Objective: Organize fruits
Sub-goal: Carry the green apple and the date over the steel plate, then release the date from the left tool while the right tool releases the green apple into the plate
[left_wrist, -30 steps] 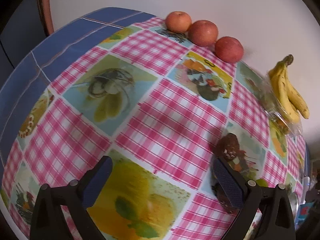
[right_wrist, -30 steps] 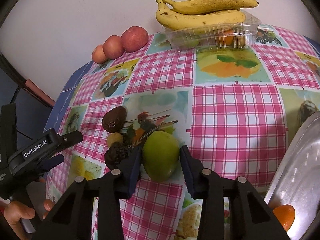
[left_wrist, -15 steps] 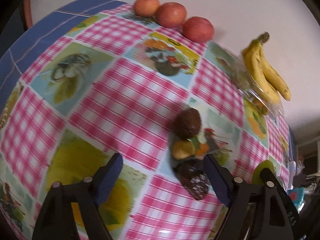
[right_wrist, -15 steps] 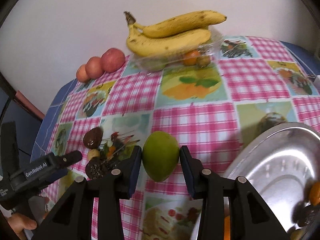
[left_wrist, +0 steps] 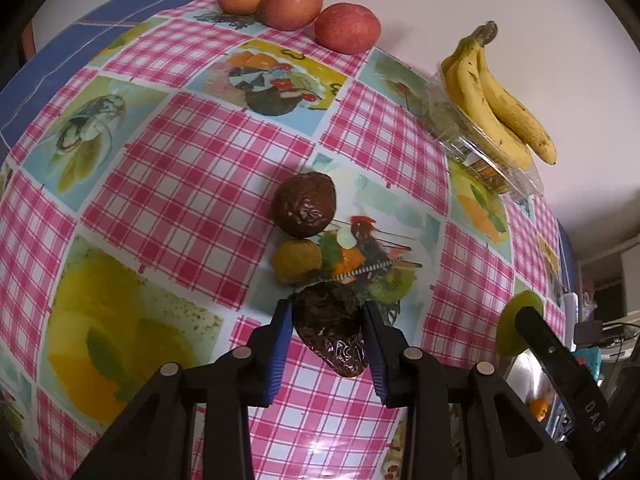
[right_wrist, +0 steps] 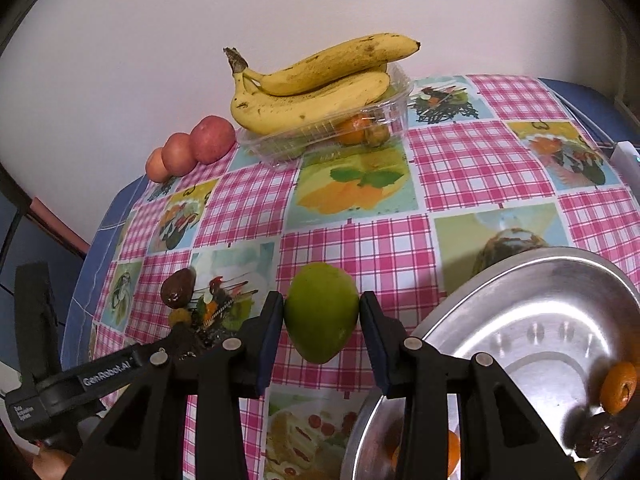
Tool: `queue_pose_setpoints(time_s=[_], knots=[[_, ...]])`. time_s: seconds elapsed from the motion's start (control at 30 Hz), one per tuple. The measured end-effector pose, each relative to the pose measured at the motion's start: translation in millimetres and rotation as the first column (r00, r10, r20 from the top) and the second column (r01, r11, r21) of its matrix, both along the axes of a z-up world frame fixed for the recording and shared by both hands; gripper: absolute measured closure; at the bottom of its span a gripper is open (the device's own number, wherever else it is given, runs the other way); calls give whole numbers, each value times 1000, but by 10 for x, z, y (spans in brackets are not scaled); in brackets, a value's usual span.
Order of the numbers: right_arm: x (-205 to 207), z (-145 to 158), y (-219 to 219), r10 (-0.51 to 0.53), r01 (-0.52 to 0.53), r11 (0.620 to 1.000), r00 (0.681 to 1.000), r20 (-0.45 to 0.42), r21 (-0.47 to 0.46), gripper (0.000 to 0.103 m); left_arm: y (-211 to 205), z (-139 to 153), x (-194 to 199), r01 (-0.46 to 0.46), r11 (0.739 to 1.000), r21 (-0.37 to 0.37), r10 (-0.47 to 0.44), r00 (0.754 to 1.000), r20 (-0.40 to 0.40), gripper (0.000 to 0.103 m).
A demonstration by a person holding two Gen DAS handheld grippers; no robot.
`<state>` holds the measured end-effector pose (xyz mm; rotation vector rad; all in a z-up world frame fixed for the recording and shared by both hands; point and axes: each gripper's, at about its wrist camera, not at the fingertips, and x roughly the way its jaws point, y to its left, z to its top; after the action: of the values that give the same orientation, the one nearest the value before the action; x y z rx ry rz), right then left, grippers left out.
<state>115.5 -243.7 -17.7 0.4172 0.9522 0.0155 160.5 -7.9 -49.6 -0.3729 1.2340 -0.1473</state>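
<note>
My right gripper (right_wrist: 322, 316) is shut on a green mango (right_wrist: 321, 310) and holds it above the tablecloth, just left of a steel tray (right_wrist: 532, 276). The tray holds an orange fruit (right_wrist: 618, 386) and a dark wrinkled fruit (right_wrist: 600, 436). My left gripper (left_wrist: 326, 328) is closed around a dark wrinkled fruit (left_wrist: 332, 328) that lies on the cloth. Just beyond it lie a small yellow-brown fruit (left_wrist: 296, 266) and a brown round fruit (left_wrist: 304, 210). The mango (left_wrist: 516, 328) also shows at the right of the left wrist view.
Bananas (right_wrist: 316, 84) lie on a clear plastic box (right_wrist: 328, 128) with small fruits at the back by the wall. Three red apples (left_wrist: 346, 28) stand in a row at the back left. The table's left edge (right_wrist: 86, 276) drops off.
The left gripper moved forward and narrowed around the dark wrinkled fruit. The right gripper lifted the mango and carried it right, toward the tray.
</note>
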Motion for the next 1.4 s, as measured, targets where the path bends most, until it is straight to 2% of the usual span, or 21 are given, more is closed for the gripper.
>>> queue_pose_setpoints(time_s=[0.17,0.33,0.47,0.67,0.9,1.07,1.4], knots=[[-45,82,-97,-23,23,1000,1000,11,13,62,-54,116,-2,9,1000,4,-9,1000,26,66],[-152,195,-307,-78,77,997,997,21,11,62,-164,356,-63,34,999,-3,-34,996,82,66],[-301,254,-575,-158,157,987,987,9,15,62,-360,507,-135,86,996,-7,-84,989,119,66],[-624,290,-1042,-294,294,956,956,-16,-16,62,-790,621,-285,199,980,-23,-193,967,165,66],[-959,221,-1473,-398,398,917,916,-55,-11,62,-1325,639,-446,328,945,-9,-319,924,208,66],[-1058,171,-1614,-413,413,911,908,-70,-10,62,-1618,559,-526,399,917,22,-392,887,243,66],[-1001,-23,-1605,-383,386,922,917,-112,4,62,-1843,314,-549,436,898,51,-436,871,229,66]])
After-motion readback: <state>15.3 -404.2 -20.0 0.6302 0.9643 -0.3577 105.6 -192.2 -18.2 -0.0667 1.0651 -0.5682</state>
